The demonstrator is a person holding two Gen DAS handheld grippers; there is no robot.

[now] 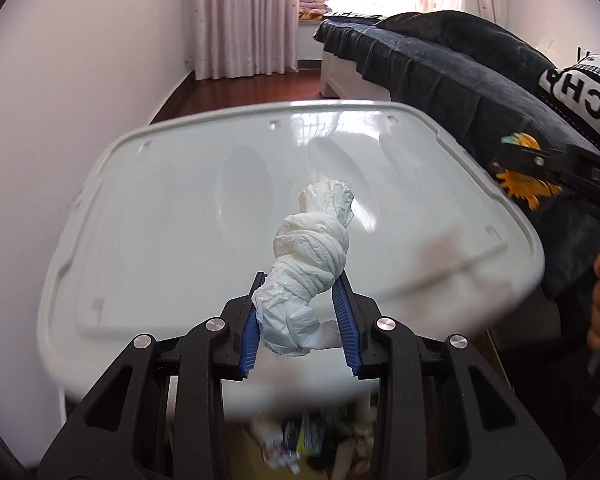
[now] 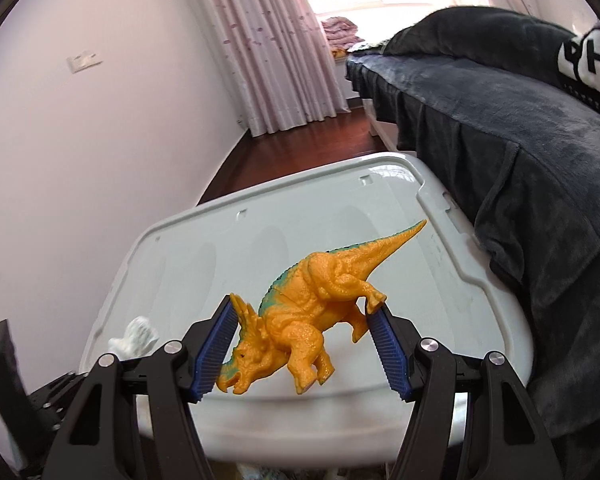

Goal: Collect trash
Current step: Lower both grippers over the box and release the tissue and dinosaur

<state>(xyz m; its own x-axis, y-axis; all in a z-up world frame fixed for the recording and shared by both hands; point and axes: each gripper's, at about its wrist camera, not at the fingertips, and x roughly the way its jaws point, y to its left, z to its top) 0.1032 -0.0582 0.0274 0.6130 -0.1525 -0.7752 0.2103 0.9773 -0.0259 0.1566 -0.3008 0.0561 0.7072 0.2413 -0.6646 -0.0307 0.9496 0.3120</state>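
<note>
My left gripper [image 1: 300, 280] is shut on a twisted wad of white tissue [image 1: 312, 260], which sticks out forward over the pale lid of a plastic bin [image 1: 160, 208]. In the right wrist view my right gripper [image 2: 304, 304] is shut on an orange toy dinosaur [image 2: 312, 308], its blue pads [image 2: 216, 344] pressing on the head frill and a hind foot. The same tissue [image 2: 136, 338] shows at the lower left of that view, beside the left gripper's black body. The dinosaur [image 1: 528, 184] also shows at the right edge of the left wrist view.
The white bin lid [image 2: 440, 248] stands tilted up close in front of both grippers. Mixed rubbish [image 1: 300, 444] lies blurred below the lid's near edge. A bed with a dark blanket [image 2: 520, 152] runs along the right. A white wall [image 1: 60, 120] is on the left, curtains [image 1: 244, 16] at the far end.
</note>
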